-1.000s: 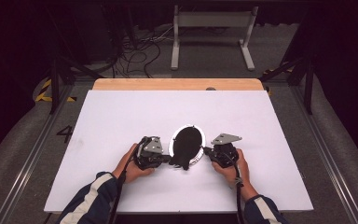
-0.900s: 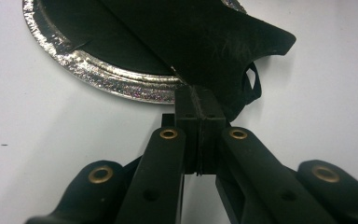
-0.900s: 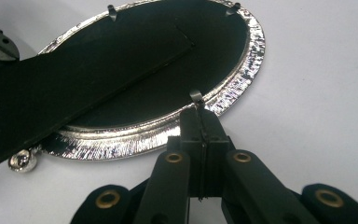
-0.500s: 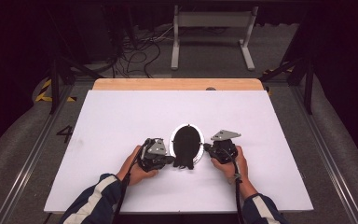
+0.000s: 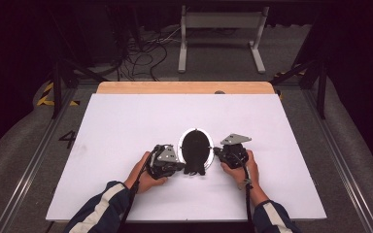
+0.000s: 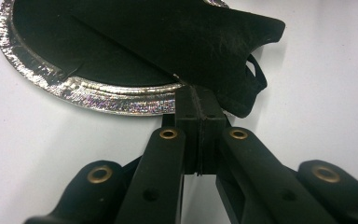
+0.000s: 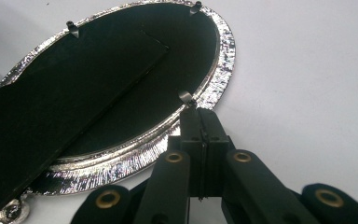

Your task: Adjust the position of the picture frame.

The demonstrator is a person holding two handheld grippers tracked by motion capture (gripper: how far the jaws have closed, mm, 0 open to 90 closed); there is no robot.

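Observation:
An oval picture frame (image 5: pixel 194 148) lies face down near the table's front middle, its black backing ringed by a silver rim (image 6: pixel 98 95) (image 7: pixel 214 84). A black easel flap (image 6: pixel 182 32) (image 7: pixel 42 116) lifts off the backing. My left gripper (image 5: pixel 180 166) (image 6: pixel 198 100) is shut, its tips against the rim's near edge under the flap. My right gripper (image 5: pixel 217 152) (image 7: pixel 199 121) is shut too, with its tips at a small bent metal tab (image 7: pixel 186 98) on the rim's right side. I cannot tell whether the tab is pinched. Two more tabs (image 7: pixel 72 28) stand upright farther round.
The white tabletop (image 5: pixel 126 121) stretches wide on all sides of the frame. A wooden strip (image 5: pixel 184 87) runs along its far edge. Beyond it are floor cables (image 5: pixel 141 53) and a metal stand (image 5: pixel 218 29). A thin strap loop (image 6: pixel 258 74) hangs off the flap.

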